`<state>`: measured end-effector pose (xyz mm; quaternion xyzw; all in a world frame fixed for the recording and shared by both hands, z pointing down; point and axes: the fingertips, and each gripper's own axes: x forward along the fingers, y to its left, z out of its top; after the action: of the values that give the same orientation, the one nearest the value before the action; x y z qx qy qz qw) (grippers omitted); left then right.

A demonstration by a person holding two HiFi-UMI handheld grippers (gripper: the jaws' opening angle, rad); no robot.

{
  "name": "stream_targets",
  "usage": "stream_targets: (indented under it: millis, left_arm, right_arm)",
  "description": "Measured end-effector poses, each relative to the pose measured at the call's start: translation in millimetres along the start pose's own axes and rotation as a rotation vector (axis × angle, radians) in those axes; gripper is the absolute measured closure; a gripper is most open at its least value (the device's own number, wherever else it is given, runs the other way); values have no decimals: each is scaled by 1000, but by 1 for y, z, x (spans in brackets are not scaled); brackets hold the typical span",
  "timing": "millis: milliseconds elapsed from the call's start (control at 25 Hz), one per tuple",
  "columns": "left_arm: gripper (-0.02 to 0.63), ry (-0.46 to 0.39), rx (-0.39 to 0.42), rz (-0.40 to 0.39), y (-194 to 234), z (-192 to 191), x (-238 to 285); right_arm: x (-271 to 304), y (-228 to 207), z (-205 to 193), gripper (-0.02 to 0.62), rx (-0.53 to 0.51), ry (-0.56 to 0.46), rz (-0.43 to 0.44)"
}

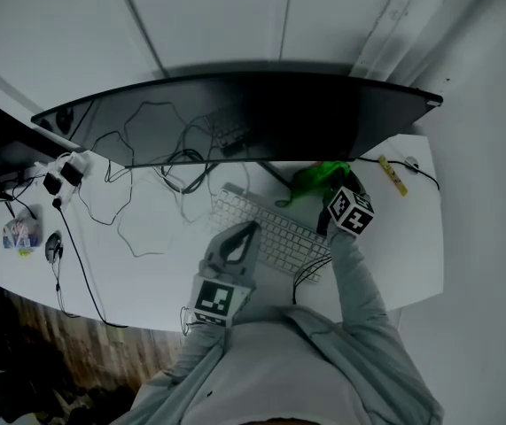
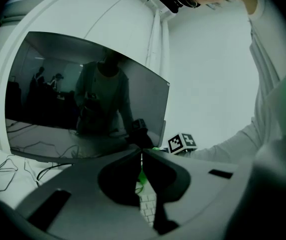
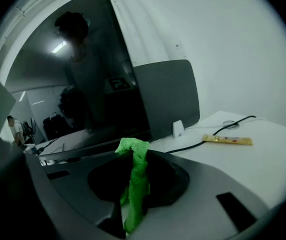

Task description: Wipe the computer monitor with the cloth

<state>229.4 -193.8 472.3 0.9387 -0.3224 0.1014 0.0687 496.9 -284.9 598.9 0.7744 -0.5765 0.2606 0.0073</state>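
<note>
Nearest the person, the left gripper (image 1: 242, 235) hung over the keyboard (image 1: 275, 230), its jaws pressed together on nothing. Beyond it, toward the desk's (image 1: 412, 264) right rear, the right gripper (image 3: 132, 153) pinched the green cloth (image 3: 134, 176), which stood bunched upright. The monitor (image 1: 253, 118) lay just ahead and above, its long axis running along the rear edge. The right gripper looked the nearer to it.

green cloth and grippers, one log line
right gripper: shut on green cloth | left gripper: shut, empty | monitor: cloth near lower edge
</note>
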Motion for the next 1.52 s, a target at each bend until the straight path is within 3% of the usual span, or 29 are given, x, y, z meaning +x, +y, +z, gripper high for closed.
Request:
stream_targets:
  millis: [280,400,640,1080,1520]
  left_arm:
    - [583,-1,6,21,-5,4,6]
    - [583,-2,9,22,-10,5,7]
    - [583,-3,26,12,-21,9,4]
    - [583,-42,68,-3,-40,25,-11]
    - [583,-70,91,30,-46,35,-36]
  right_arm:
    - [-6,-39,15,522,-17,-29,-40]
    - [-8,-44,26,522,-4,-56,-18]
    - [-15,-33,49,522,-148,-65,48]
    - [-55,-5,119,522,-421,-212,89]
    - [-98,21,189,522,-438,-343,138]
